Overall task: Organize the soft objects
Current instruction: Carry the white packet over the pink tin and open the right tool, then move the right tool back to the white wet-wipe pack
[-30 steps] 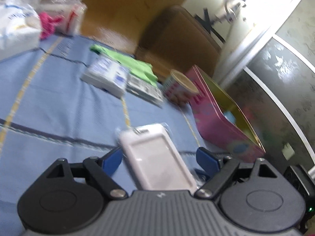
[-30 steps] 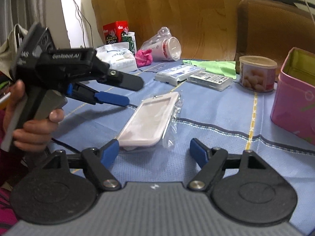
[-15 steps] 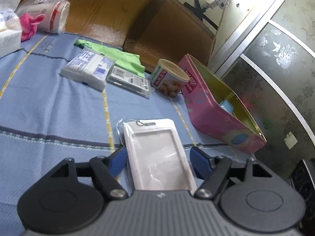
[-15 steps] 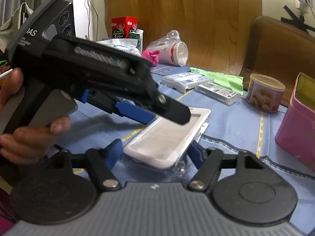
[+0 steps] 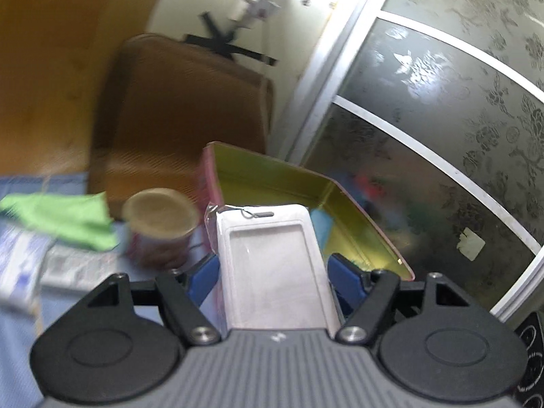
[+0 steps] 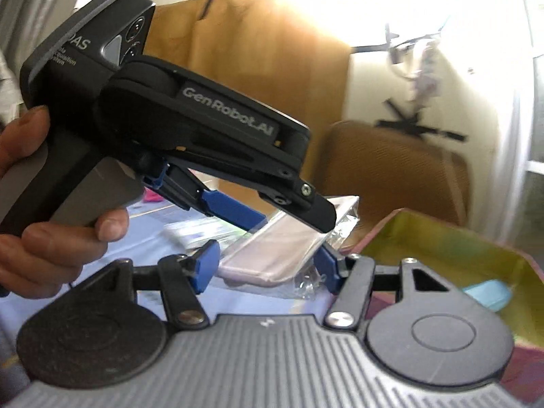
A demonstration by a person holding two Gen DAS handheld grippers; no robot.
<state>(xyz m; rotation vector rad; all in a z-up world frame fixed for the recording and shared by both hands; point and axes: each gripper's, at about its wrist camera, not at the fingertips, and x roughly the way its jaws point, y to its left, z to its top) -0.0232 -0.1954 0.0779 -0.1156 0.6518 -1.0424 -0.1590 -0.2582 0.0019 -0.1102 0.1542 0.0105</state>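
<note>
At the left edge of the left wrist view, a green cloth (image 5: pixel 57 217) and a round tub (image 5: pixel 159 224) sat blurred on the blue-covered desk (image 5: pixel 20 346). Just right of them the left gripper (image 5: pixel 275 272) was clenched across the width of the wrapped phone case (image 5: pixel 272 272), its fingers having just closed on it. The case was off the desk and pointed out toward the open pink tin (image 5: pixel 306 173). From the right wrist view, a hand (image 6: pixel 51 238) gripped the left tool's handle. Further right, the near end of the case (image 6: pixel 278 251) lay between the fingers of the right gripper (image 6: pixel 265 267). These had just been closing around it. The right finger touched the loose plastic wrap, but whether both pads actually pressed the case could not be told. The likely trouble from here was the slippery wrap: the case might slide inside it and droop or drop short of the tin. If both grippers clamped and pulled apart, the soft case could bend or the wrap tear. The far end could also catch the tin's rim (image 6: pixel 442 238) on the way in, and it might land on the pale blue item (image 6: pixel 489 294) already inside. The case ran lengthwise between the left fingers, its hanging-hole end well past their tips.
</note>
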